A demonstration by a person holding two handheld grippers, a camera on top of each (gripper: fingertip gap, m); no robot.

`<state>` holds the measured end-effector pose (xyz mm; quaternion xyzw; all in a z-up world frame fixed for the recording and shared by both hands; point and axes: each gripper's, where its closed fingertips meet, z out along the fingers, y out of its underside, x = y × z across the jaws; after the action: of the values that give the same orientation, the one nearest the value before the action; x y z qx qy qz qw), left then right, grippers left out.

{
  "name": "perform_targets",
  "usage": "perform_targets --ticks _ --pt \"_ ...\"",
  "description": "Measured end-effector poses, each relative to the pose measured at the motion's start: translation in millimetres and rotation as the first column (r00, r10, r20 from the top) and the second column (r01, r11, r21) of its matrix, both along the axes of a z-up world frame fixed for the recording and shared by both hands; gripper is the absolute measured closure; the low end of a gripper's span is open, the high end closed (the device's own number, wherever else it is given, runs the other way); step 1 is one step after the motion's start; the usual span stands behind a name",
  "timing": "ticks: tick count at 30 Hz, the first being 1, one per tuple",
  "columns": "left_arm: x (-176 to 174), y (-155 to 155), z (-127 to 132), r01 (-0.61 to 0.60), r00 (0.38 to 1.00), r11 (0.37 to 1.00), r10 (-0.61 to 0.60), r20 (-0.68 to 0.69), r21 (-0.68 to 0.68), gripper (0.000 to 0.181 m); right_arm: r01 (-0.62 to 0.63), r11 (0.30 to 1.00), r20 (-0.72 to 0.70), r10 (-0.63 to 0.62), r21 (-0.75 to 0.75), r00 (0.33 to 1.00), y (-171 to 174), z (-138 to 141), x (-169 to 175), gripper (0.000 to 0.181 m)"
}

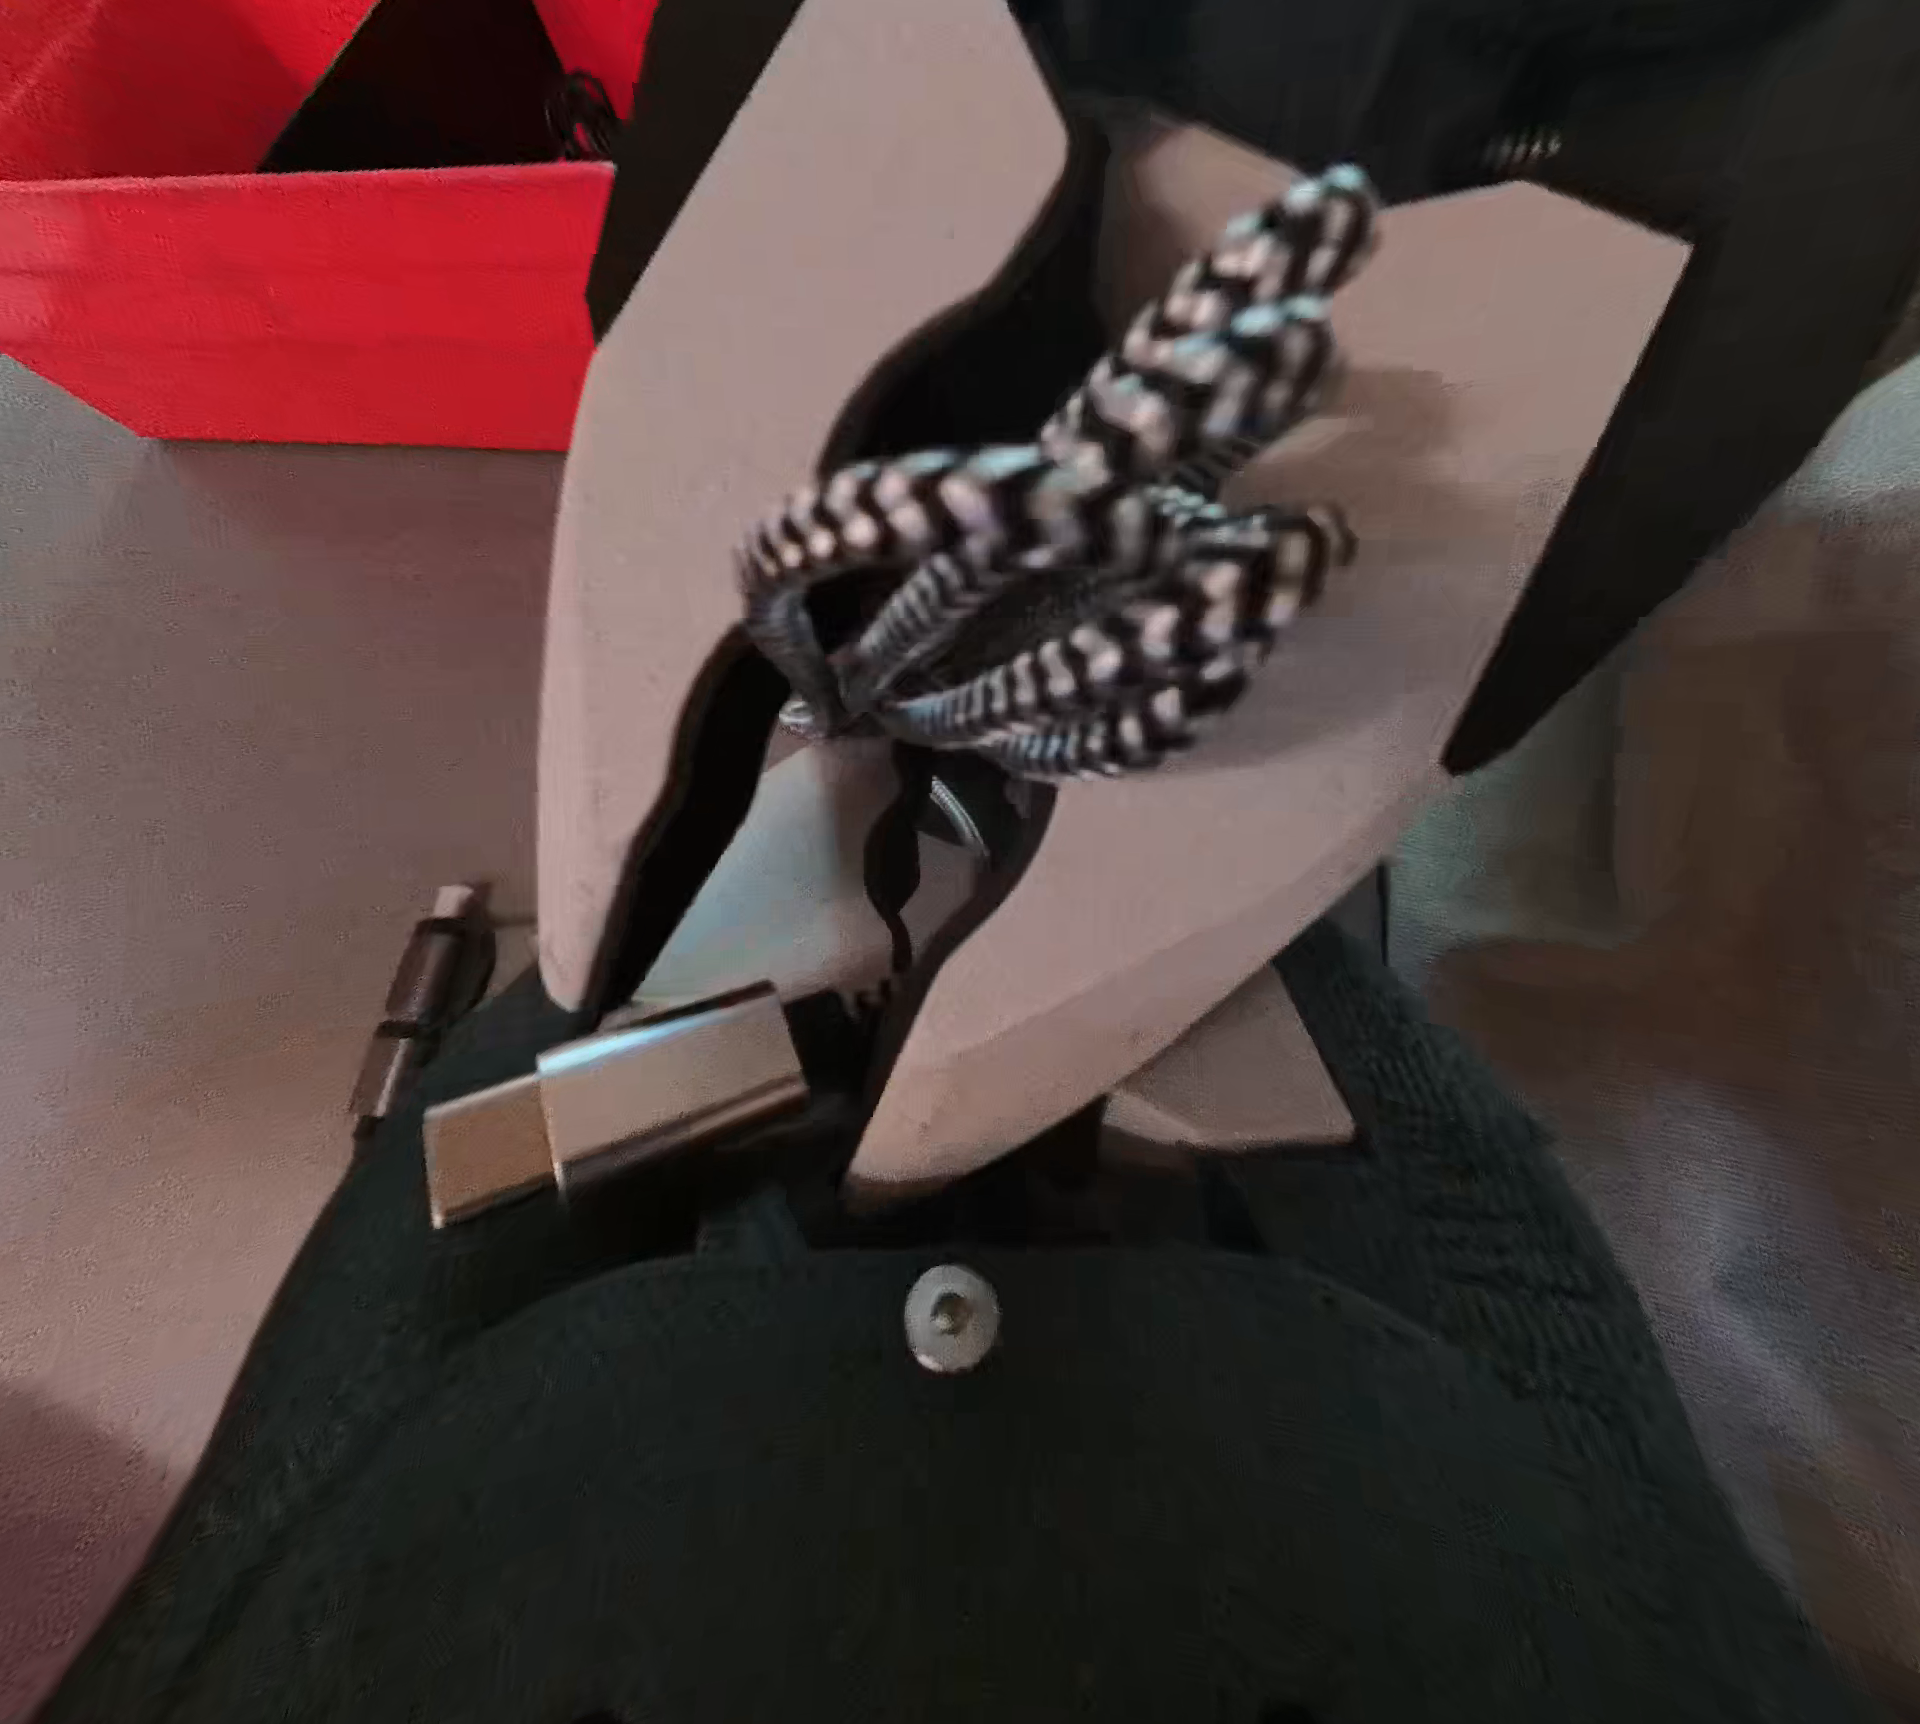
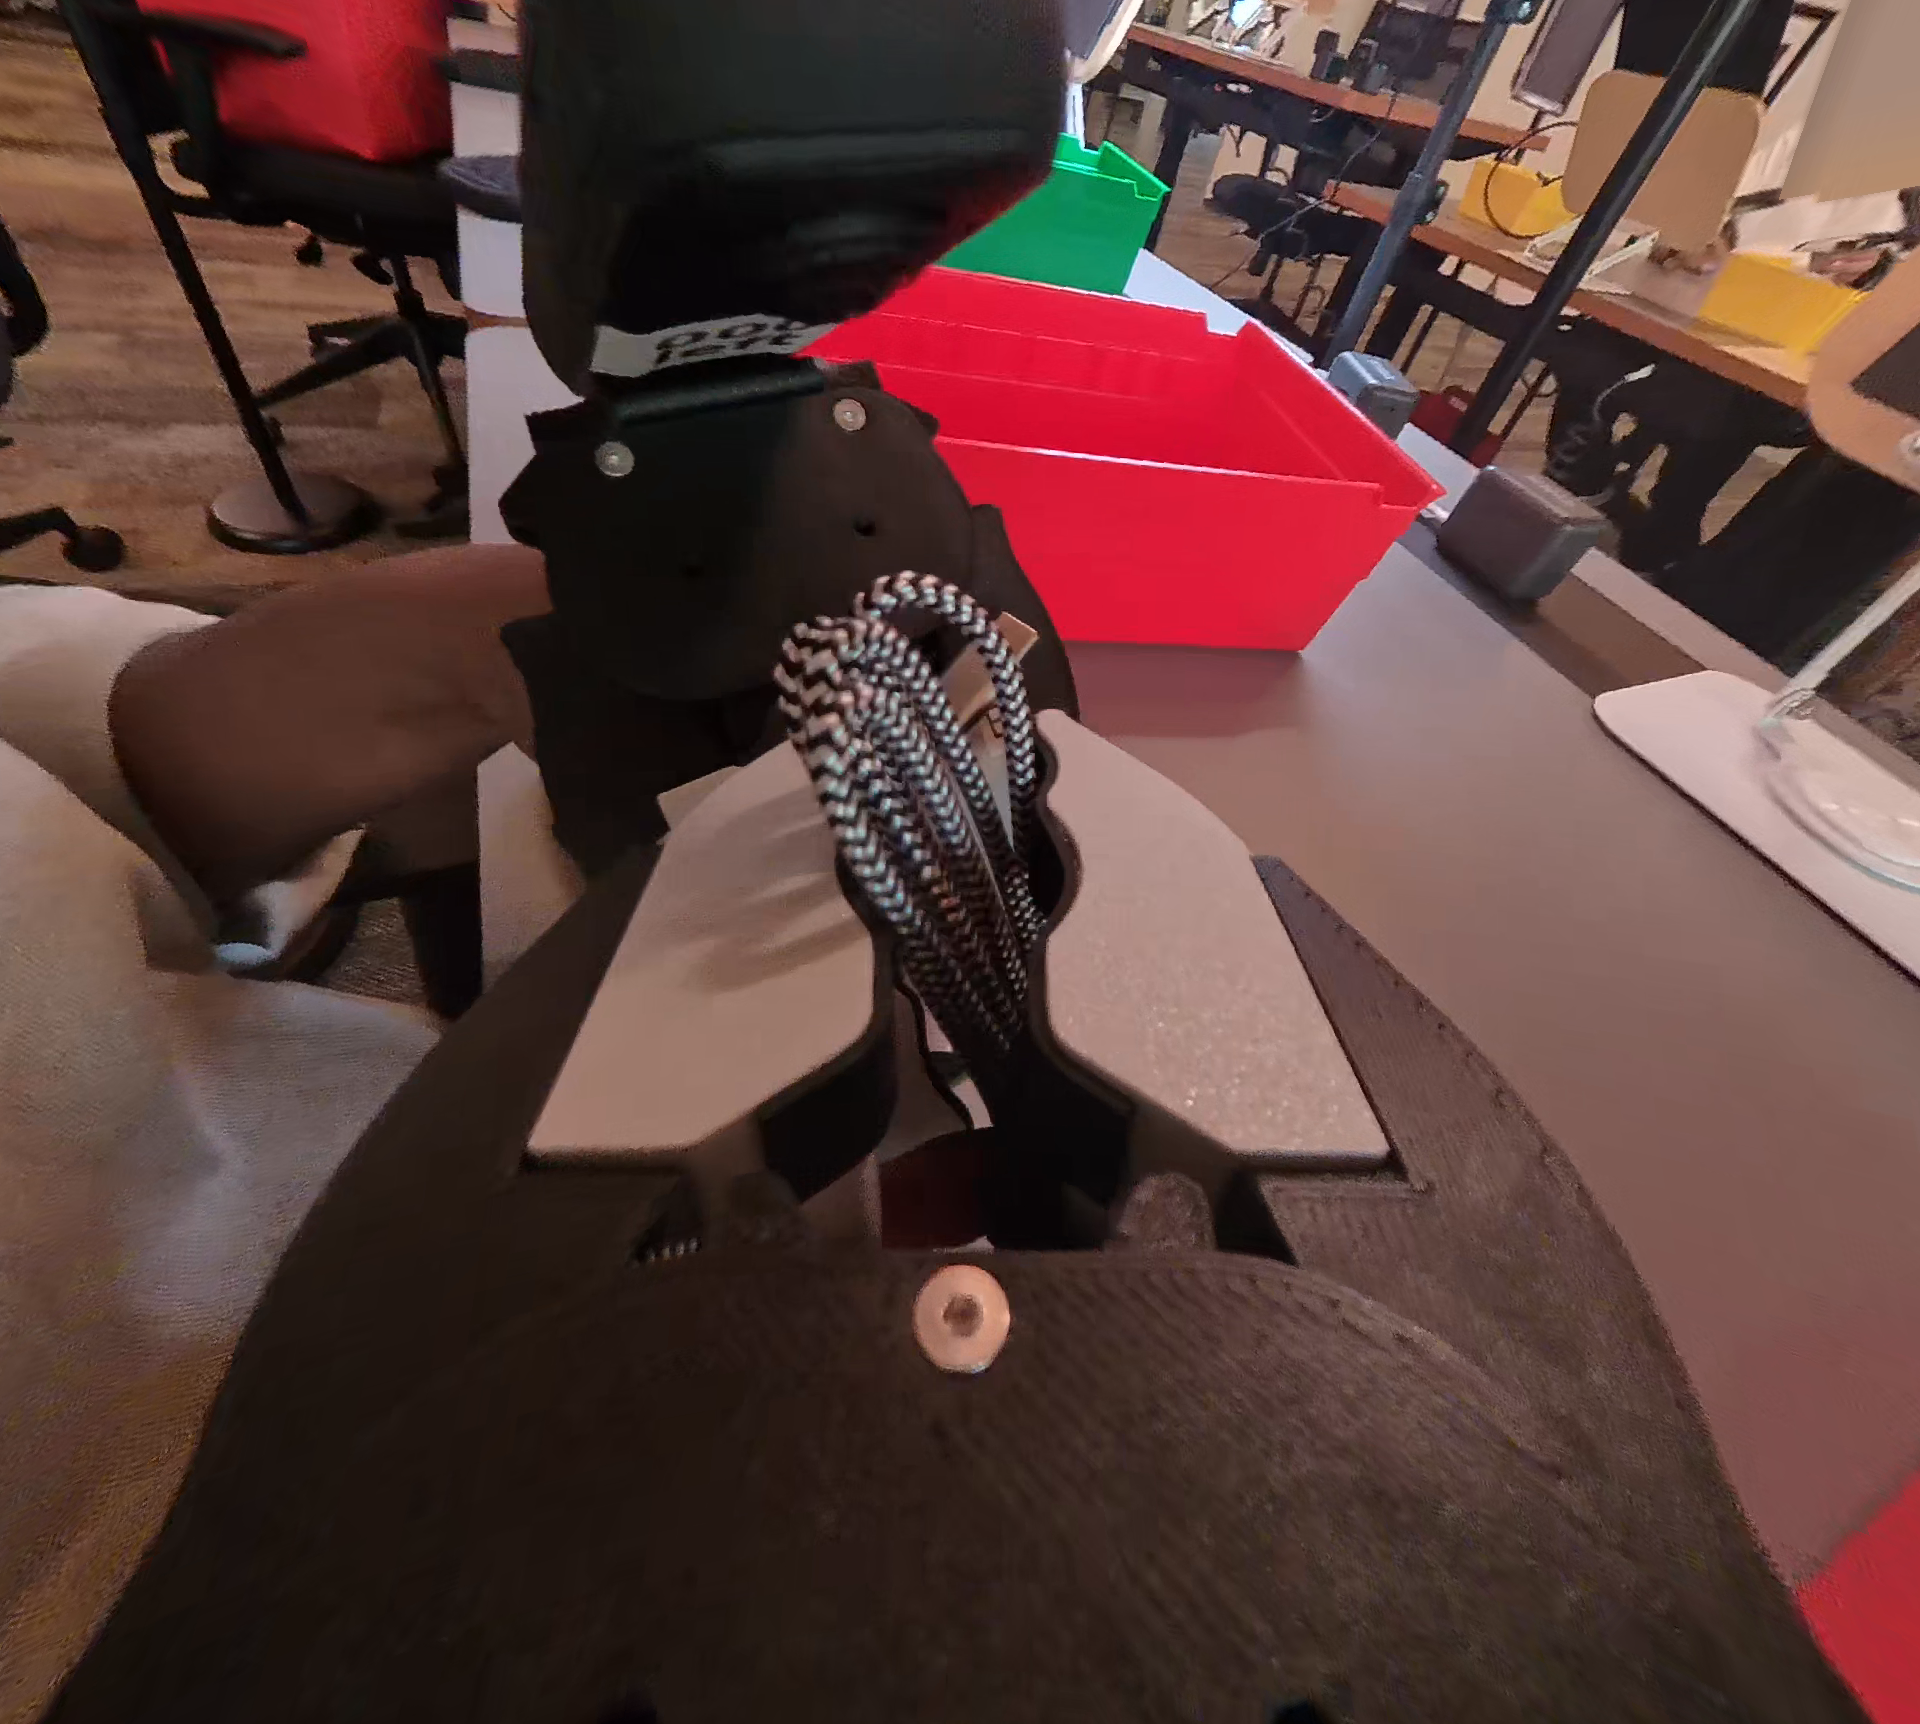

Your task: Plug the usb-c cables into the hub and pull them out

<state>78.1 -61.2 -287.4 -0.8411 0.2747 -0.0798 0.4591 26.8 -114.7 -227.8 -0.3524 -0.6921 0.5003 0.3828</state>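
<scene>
- The table (image 2: 1455,843) carries the bins; no hub is in view, so this looks like the pick-up stage, before any plugging.
- The red bin (image 2: 1143,511) shows nothing inside from the right wrist view; the left wrist view catches something dark and wiry in it.
- The green bin (image 2: 1060,230) sits behind it, its contents hidden.
- The right gripper (image 2: 966,801) is pinched nearly closed on the coiled cable (image 2: 914,843).
- The left gripper (image 1: 987,999) meets it head-on; I cannot tell its opening.
- A metal plug (image 1: 623,1092) sticks out free. Next, probably uncoil the cable and grasp that plug.
</scene>
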Motion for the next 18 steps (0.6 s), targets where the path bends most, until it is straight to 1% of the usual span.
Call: perform_targets --ticks 1,2,3,4,5,6,7,8,11,13,14,15,16,17,18 --pt "-1 0 -2 -0.006 1.000 1.000 0.006 -0.005 -0.007 0.166 0.010 1.000 -0.008 -0.010 0.016 1.000 0 -1 0 0.162" --pt "-1 0 -3 -0.010 1.000 1.000 0.010 -0.006 -0.017 0.170 0.017 0.999 -0.024 -0.016 0.032 1.000 1 -1 0 0.164" --pt "0 0 -3 -0.011 1.000 1.000 0.011 0.001 -0.025 0.166 0.020 0.999 -0.042 -0.018 0.036 0.999 1 0 1 0.166" --pt "1 0 -3 -0.008 1.000 0.999 0.008 0.005 -0.035 0.172 0.019 0.999 -0.055 -0.017 0.029 0.998 1 1 1 0.167" --pt "3 -1 -3 -0.005 1.000 0.999 0.005 0.006 -0.048 0.163 0.014 1.000 -0.067 -0.013 0.018 0.998 1 2 2 0.168" --pt "2 0 -3 -0.007 1.000 0.998 0.007 0.006 -0.060 0.159 0.011 1.000 -0.082 -0.010 0.010 0.997 1 3 3 0.169" --pt "3 0 -3 -0.013 1.000 0.997 0.014 0.012 -0.070 0.155 0.027 1.000 -0.108 -0.028 -0.008 0.994 5 5 3 0.171" --pt "2 -1 -3 -0.018 0.999 0.997 0.020 0.029 -0.073 0.152 0.074 0.996 -0.151 -0.080 -0.041 0.985 15 12 2 0.171" --pt "-8 -5 3 -0.051 0.991 0.997 0.057 0.121 -0.050 0.143 0.091 0.979 -0.230 -0.133 -0.183 0.964 42 30 12 0.172" --pt "-12 -4 15 -0.049 0.988 0.998 0.044 0.151 0.027 0.135 0.078 0.957 -0.247 -0.151 -0.279 0.957 57 36 17 0.173" --pt "-15 -2 22 -0.067 0.988 0.994 0.055 0.144 0.081 0.128 0.068 0.940 -0.243 -0.156 -0.334 0.957 63 38 17 0.172" --pt "-21 2 30 -0.115 0.987 0.982 0.096 0.127 0.150 0.114 0.063 0.920 -0.241 -0.167 -0.388 0.956 69 40 18 0.172" --pt "-29 8 39 -0.171 0.983 0.957 0.151 0.102 0.233 0.096 0.064 0.899 -0.245 -0.185 -0.433 0.952 76 43 18 0.172" --pt "-34 11 46 -0.205 0.979 0.928 0.192 0.069 0.312 0.085 0.066 0.881 -0.253 -0.205 -0.468 0.946 80 47 18 0.172" --pt "-34 15 51 -0.213 0.976 0.903 0.213 0.041 0.372 0.081 0.068 0.866 -0.259 -0.222 -0.495 0.940 83 50 18 0.172"
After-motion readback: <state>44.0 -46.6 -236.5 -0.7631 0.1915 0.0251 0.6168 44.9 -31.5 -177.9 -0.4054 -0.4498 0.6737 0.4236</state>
